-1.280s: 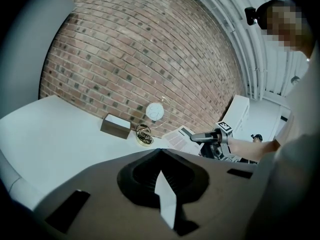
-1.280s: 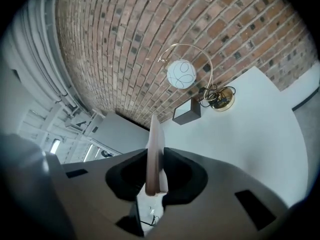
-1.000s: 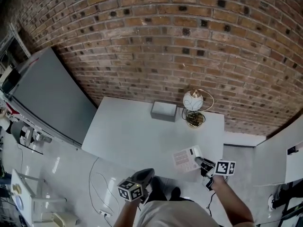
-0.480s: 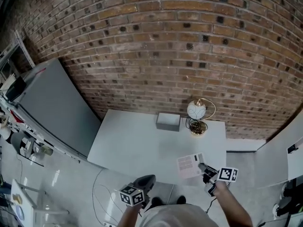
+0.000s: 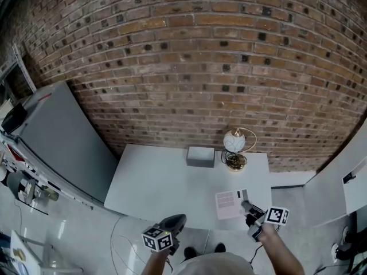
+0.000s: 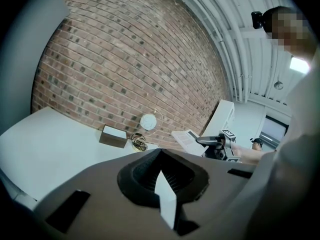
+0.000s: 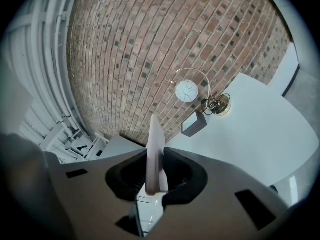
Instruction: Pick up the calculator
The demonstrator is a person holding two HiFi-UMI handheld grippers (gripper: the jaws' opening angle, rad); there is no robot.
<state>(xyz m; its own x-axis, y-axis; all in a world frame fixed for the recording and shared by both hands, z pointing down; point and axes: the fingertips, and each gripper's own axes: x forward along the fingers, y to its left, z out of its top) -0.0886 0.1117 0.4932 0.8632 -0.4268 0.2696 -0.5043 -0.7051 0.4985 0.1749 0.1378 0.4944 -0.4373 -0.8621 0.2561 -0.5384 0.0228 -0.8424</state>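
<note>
The calculator [image 5: 229, 203] is a thin pale slab with a dark display strip. It hangs over the near right part of the white table [image 5: 166, 176]. My right gripper [image 5: 245, 202] is shut on its near edge. In the right gripper view the calculator [image 7: 155, 149] stands edge-on, pinched between the jaws of my right gripper [image 7: 156, 179]. My left gripper [image 5: 175, 221] is low at the front, off the table's near edge, with nothing held. In the left gripper view only a narrow pale sliver shows between the jaws of my left gripper [image 6: 162, 194]. That view also shows the calculator [image 6: 186, 140] to the right.
A globe lamp [image 5: 235, 145] on a brass base and a small grey box [image 5: 200, 156] stand at the table's far edge against the brick wall. A large grey panel [image 5: 63, 136] leans at the left. Cables lie on the floor below the table's front.
My right gripper has risen with the calculator, which now sits clear of the tabletop. The left gripper has drifted up and slightly sideways, still holding nothing.
</note>
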